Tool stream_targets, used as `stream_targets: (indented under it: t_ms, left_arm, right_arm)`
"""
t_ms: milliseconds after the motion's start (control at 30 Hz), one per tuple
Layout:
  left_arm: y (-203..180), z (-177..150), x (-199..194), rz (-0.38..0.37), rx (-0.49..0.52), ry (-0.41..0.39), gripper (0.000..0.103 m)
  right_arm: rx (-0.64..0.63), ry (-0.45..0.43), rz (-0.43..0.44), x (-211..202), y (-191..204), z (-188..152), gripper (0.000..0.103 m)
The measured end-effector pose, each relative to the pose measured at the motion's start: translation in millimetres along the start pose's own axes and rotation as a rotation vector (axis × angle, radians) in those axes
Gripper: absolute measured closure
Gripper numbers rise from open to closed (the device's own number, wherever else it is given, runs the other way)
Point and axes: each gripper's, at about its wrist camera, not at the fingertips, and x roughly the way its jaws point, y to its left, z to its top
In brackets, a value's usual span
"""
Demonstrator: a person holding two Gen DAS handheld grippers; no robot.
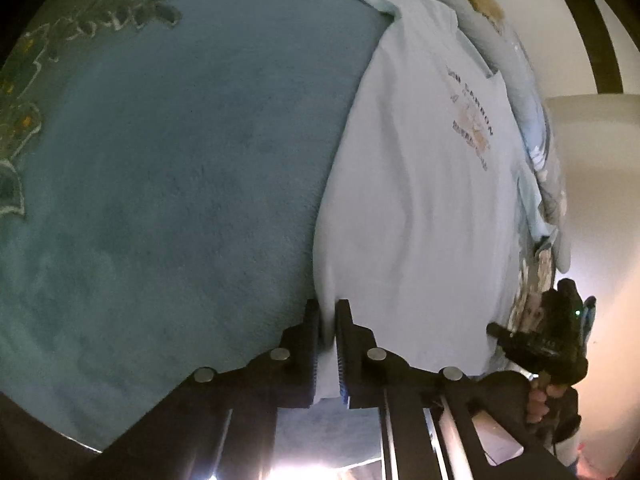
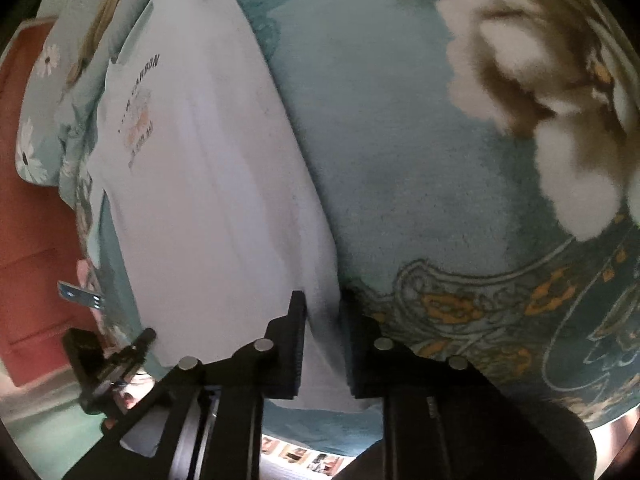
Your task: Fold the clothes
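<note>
- The left gripper [image 1: 328,320] is clamped on the near hem of the white T-shirt [image 1: 416,208], jaws nearly together with cloth pinched between.
- The right gripper [image 2: 322,320] grips the same hem at the shirt's other corner, cloth between its jaws.
- The shirt lies on the teal blanket [image 1: 180,160], chest print at its far end.
- Only the right wrist view shows the blanket's white flower [image 2: 532,100], beyond the shirt.

White T-shirt [image 1: 420,200] with dark navy lettering and a faded orange-pink print, lying on a teal blanket [image 1: 180,160] patterned with cream flowers and orange-yellow ornaments; both grippers black, the left [image 1: 328,320] and the right [image 2: 322,312]
</note>
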Motion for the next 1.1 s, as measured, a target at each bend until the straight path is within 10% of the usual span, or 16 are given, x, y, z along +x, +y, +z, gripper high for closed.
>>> stream_targets:
  t_ms: [267, 1100]
  left_arm:
    - [6, 6, -41, 0.082, 0.053, -0.142, 0.097]
    - [6, 6, -28, 0.191, 0.121, -0.085, 0.093]
  right_arm:
    - [-0.15, 0.053, 0.006, 2, 22, -18, 0.097]
    - [-0.317, -0.044, -0.173, -15, 36, -40, 0.096]
